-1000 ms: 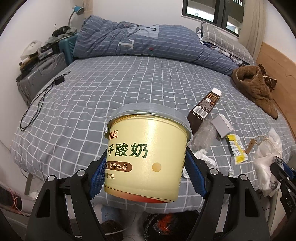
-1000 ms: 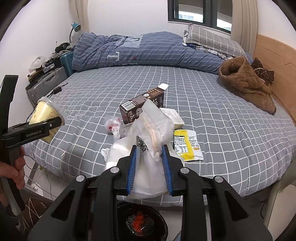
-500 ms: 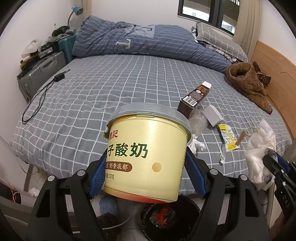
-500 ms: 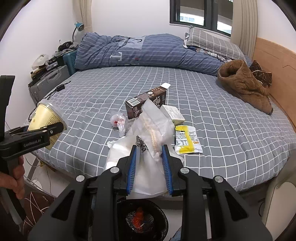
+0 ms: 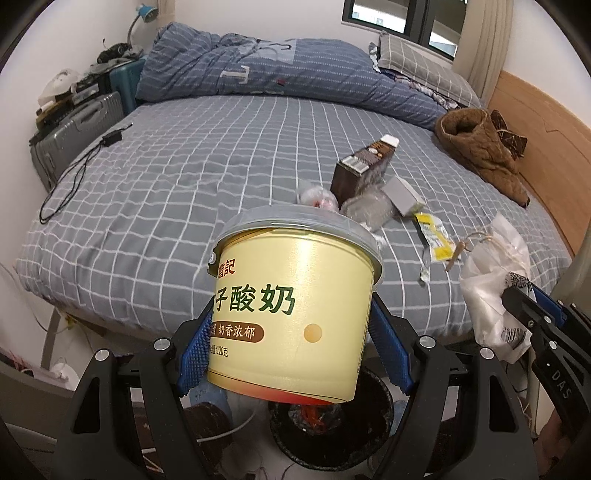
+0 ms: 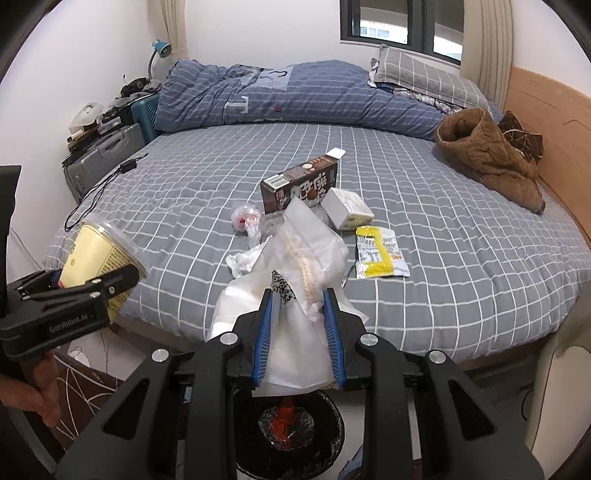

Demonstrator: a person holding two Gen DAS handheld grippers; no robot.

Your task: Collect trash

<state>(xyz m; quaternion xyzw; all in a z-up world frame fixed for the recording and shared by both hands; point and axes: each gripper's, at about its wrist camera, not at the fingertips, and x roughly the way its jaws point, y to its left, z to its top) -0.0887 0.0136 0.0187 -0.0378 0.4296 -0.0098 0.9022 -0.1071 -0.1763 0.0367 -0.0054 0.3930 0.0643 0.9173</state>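
Left gripper, jaws wide, clamps a stiff, light yogurt tub at mid-frame by its sidewalls; right gripper, jaws narrow, pinches a limp, slippery plastic bag above the bin, lower centre.

a wide bed fills the room, spread with a grey sheet checked in white. along its far side, from ten to one o'clock, lies a rolled blue quilt with fine pale stripes, and a grey checked pillow rests at one o'clock beside it. a brown padded jacket is heaped at two o'clock, touching the wooden headboard. at ten o'clock a black charger and cable trail over the bed's edge. beyond that edge stand a grey suitcase and a teal one — clutter piled on top. a blue desk lamp rises at eleven o'clock. a dark-framed window sits at twelve — a pale curtain hangs beside it.
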